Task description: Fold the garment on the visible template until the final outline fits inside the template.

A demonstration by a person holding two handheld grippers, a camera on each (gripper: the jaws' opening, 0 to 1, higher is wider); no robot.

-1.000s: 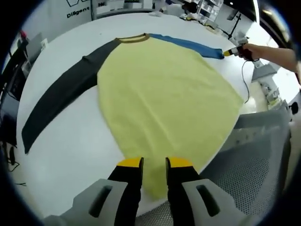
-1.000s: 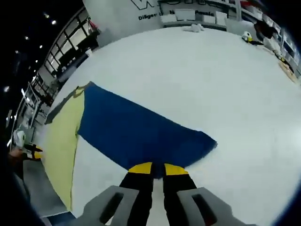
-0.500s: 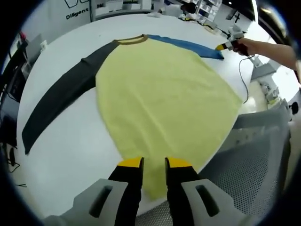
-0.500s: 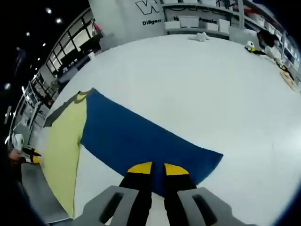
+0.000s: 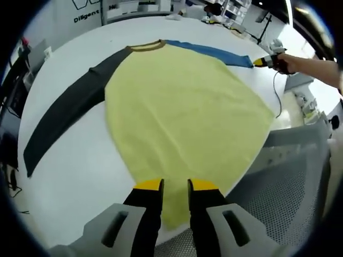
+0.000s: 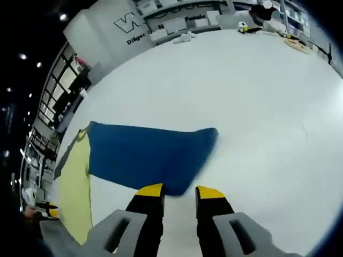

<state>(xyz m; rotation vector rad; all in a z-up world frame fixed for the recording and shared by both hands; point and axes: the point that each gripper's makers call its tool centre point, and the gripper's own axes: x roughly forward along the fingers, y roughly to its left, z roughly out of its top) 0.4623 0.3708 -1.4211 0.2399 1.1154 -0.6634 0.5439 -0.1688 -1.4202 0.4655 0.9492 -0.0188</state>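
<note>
A long-sleeved shirt lies flat on the white table (image 5: 69, 160). It has a yellow body (image 5: 182, 107), a dark grey sleeve (image 5: 64, 107), a blue sleeve (image 5: 214, 52) and a tan collar (image 5: 144, 47). My left gripper (image 5: 175, 185) stands over the yellow hem at the table's near edge, jaws apart, with fabric showing between them. In the right gripper view the blue sleeve (image 6: 144, 158) lies flat, its near corner just ahead of my right gripper (image 6: 179, 191), which is open. A hand holds the right gripper (image 5: 263, 61) at the blue cuff in the left gripper view.
A grey perforated surface (image 5: 300, 182) sits past the table's right edge, and a thin cable (image 5: 278, 91) hangs there. Shelves and small items (image 6: 182, 37) stand along the far side. White table (image 6: 257, 107) stretches wide beyond the blue sleeve.
My right gripper's jaws have spread and let go of the blue sleeve's cuff, which now lies flat on the table. The left gripper has stayed at the hem.
</note>
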